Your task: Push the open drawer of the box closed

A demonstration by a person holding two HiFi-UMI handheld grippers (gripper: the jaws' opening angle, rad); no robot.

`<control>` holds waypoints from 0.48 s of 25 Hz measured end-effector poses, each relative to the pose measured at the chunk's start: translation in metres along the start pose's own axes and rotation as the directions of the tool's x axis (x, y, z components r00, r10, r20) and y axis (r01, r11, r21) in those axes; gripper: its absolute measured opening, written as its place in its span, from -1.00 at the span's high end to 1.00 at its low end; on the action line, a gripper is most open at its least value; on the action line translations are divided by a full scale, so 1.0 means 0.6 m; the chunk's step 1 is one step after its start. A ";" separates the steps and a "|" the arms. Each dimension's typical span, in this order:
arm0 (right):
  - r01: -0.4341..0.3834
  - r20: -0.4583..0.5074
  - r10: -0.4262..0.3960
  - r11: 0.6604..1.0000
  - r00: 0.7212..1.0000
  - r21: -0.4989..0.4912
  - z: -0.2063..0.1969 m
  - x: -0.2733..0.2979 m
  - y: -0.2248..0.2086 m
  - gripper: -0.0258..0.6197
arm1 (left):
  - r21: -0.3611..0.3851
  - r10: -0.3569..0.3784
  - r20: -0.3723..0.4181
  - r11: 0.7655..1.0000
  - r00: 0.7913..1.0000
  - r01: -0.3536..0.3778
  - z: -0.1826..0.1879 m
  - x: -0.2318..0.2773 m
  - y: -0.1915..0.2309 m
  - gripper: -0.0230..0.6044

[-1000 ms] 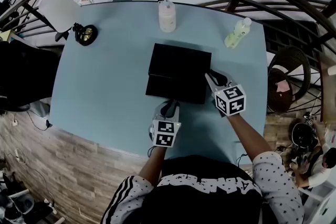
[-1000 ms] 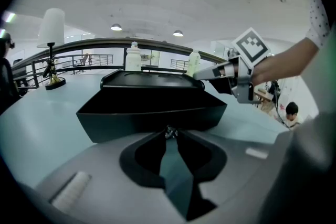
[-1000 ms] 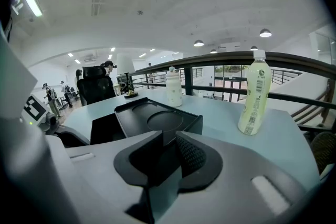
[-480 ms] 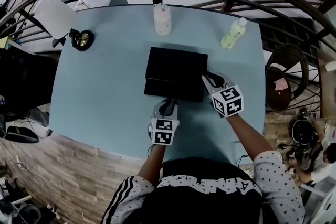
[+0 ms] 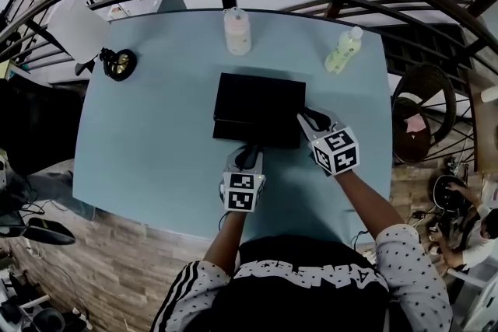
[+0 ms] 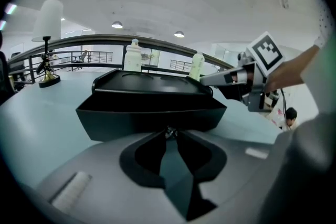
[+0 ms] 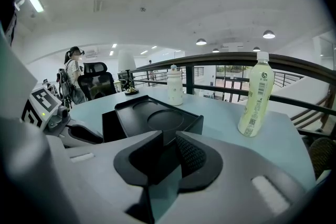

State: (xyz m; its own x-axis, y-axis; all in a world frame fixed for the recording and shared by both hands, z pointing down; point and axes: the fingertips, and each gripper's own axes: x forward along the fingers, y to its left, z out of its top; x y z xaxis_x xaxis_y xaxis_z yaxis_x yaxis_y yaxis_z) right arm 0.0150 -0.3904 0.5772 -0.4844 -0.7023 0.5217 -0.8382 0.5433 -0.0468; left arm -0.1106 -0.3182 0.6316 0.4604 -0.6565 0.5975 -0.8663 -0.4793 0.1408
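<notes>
K: Fingers (image 6: 148, 159) on the left gripper (image 6: 170, 134), what do we read?
M: Pressed together at the tips, nothing between them. Tips sit low and centred at the front face of the drawer (image 6: 152, 113). Touching or just shy of it, we can't tell.
K: Where's the drawer?
M: Partly out of the black box (image 5: 261, 93), on its 6 o'clock side in the head view. Box sits in the middle of the blue table (image 5: 148, 128). Left gripper is at 6 o'clock of the box.
K: Right gripper (image 7: 168, 153)?
M: Pads nearly together with only a thin slit, nothing in it. We see it at 4 o'clock of the box, tips just beside the box's right side.
K: Other items?
M: White bottle (image 5: 237, 31) at 12 o'clock of the box, green bottle (image 5: 343, 50) at 2 o'clock. Both upright, well apart from the box.
</notes>
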 end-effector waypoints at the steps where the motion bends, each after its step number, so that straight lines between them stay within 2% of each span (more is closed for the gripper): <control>1: 0.001 0.001 -0.001 1.000 1.000 -0.001 0.000 0.000 0.000 0.74 | 0.006 0.002 0.000 1.000 1.000 -0.002 0.001 0.002 0.001 0.93; 12: 0.000 -0.005 0.000 1.000 1.000 -0.006 0.002 -0.001 -0.003 0.74 | 0.001 -0.017 0.009 1.000 1.000 0.017 0.018 0.021 0.004 0.93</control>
State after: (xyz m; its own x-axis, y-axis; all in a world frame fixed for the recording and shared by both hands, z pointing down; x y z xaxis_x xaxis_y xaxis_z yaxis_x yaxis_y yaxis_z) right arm 0.0165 -0.3911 0.5761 -0.4828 -0.7003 0.5257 -0.8370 0.5457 -0.0418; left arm -0.1051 -0.3338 0.6309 0.4764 -0.6536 0.5881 -0.8584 -0.4905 0.1503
